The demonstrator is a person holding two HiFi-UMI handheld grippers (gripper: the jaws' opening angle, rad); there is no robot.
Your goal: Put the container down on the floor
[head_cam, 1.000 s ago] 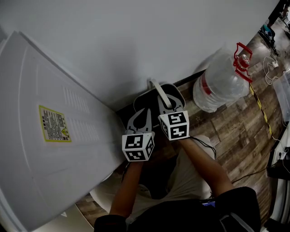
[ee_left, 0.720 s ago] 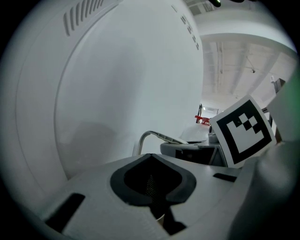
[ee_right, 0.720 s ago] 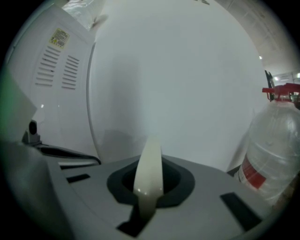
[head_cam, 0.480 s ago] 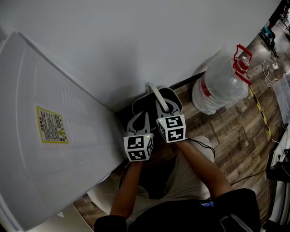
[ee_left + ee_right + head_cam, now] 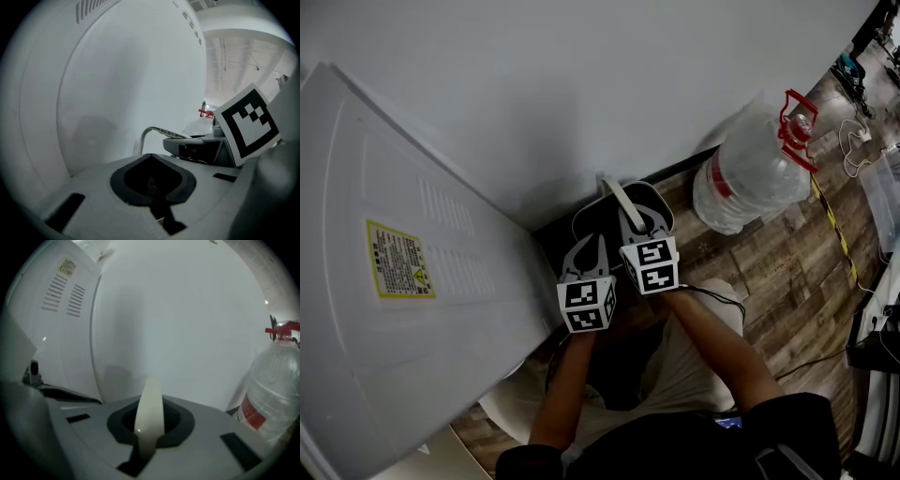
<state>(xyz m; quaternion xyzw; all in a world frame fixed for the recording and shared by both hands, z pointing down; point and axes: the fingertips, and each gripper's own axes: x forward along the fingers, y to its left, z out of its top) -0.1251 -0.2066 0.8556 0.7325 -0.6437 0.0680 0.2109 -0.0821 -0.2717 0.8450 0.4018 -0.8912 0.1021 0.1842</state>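
Holding container (image 5: 654, 202) upright, right gripper (image 5: 637, 223), handle (image 5: 623, 199) running toward wall (image 5: 581, 94)

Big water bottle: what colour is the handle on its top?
Red. The handle on the water bottle shows best in the head view.

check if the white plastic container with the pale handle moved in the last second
Yes, slightly: the white container has dropped down the head view, away from the clear water bottle, its pale handle in the shut right gripper.
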